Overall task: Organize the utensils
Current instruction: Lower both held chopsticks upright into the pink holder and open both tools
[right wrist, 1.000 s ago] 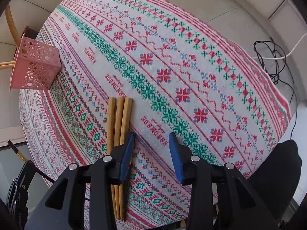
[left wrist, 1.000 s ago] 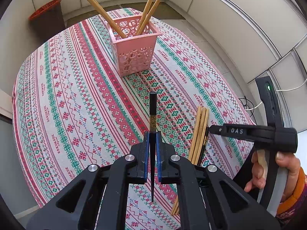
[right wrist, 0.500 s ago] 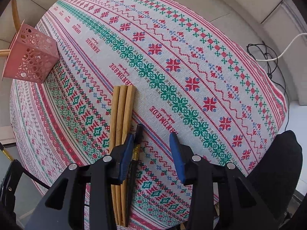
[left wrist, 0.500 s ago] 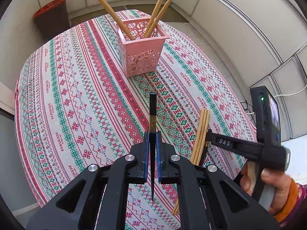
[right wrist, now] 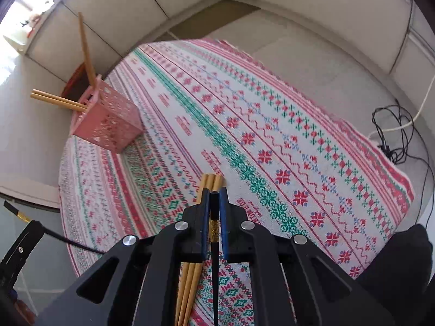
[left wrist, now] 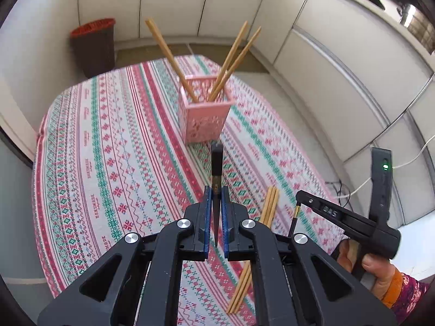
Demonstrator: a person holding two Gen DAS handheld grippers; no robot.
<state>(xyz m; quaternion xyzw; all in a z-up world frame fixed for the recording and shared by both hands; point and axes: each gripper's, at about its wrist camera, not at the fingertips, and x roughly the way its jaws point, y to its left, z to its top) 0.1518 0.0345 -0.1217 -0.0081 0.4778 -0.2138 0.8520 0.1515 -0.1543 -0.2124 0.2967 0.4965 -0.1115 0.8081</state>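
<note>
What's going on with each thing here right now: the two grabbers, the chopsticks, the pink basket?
Left gripper: shut on a black chopstick.
Right gripper: shut on another black chopstick.
Pink basket: upright on the tablecloth, three bamboo chopsticks leaning inside.
Loose bamboo chopsticks: three lying side by side on the cloth.

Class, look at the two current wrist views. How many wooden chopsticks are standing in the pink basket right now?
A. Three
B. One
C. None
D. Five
A: the left wrist view shows three wooden chopsticks leaning out of the pink basket, one to the left and two to the right.
</note>
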